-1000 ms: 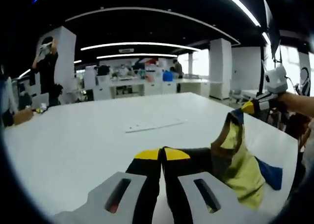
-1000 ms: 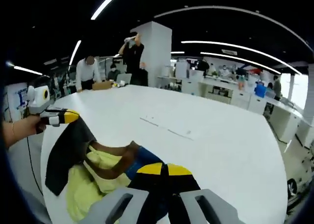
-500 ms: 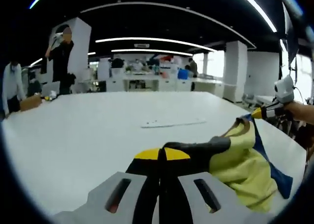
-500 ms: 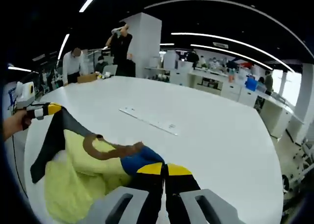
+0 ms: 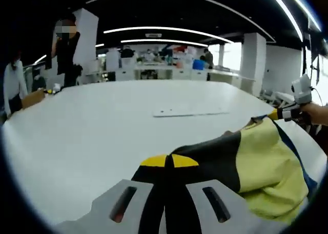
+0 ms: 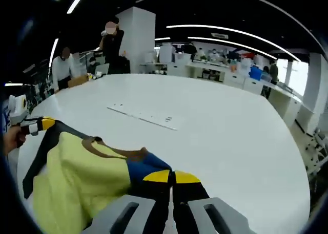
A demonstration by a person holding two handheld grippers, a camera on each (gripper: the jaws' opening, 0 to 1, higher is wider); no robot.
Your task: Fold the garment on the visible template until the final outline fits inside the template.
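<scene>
Both my grippers are pinched tight on the garment [image 5: 261, 165]: left gripper [image 5: 169, 161] has its fingers closed on the black sleeve edge, right gripper [image 6: 171, 176] has its fingers closed on the blue edge. The fabric is stretched btwn them, yellow body w/ brown collar, hanging just above the white tabletop [image 5: 102, 121]. I can't tell if its lower part touches. Step in hand, I'd say: spreading it out flat before any fold. The pale template strip [image 6: 141, 117] lies further out on the tabletop, well apart from the cloth. Next move calls for carrying the garment fwd over that strip, keeping tension even, then laying it down smooth w/o bunching.
</scene>
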